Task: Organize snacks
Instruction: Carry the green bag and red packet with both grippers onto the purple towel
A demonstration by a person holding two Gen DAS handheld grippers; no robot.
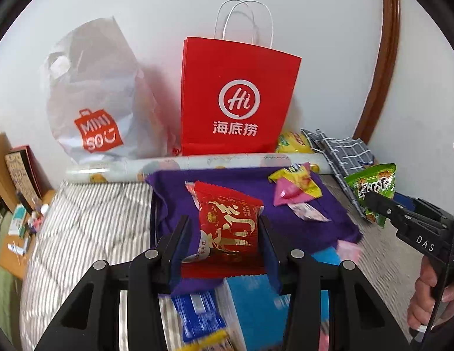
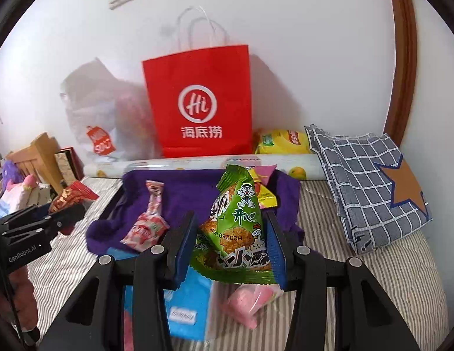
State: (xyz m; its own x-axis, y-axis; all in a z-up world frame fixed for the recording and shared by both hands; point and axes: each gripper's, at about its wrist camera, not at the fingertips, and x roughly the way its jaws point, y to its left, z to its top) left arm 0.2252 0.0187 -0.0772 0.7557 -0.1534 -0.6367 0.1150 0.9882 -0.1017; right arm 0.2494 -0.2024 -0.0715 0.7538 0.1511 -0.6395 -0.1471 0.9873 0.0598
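Observation:
My left gripper [image 1: 224, 225] is shut on a red snack packet [image 1: 227, 222] with gold lettering, held above a purple cloth [image 1: 288, 222] on the bed. My right gripper [image 2: 230, 219] is shut on a green triangular snack packet [image 2: 235, 234] over the same purple cloth [image 2: 191, 196]. In the left wrist view the right gripper [image 1: 373, 201] with its green packet [image 1: 373, 184] shows at the right. In the right wrist view the left gripper [image 2: 67, 215] with the red packet [image 2: 74, 196] shows at the left. A yellow-pink packet [image 1: 294, 187] and a pink-white packet [image 2: 147, 222] lie on the cloth.
A red paper bag [image 1: 238, 96] and a white plastic bag [image 1: 101, 102] stand against the wall behind a rolled sheet [image 2: 197, 162]. A yellow bag [image 2: 282, 142] and checked cloth [image 2: 367, 181] lie at the right. Blue [image 2: 188, 304] and pink [image 2: 250, 304] packets lie on the striped bed below.

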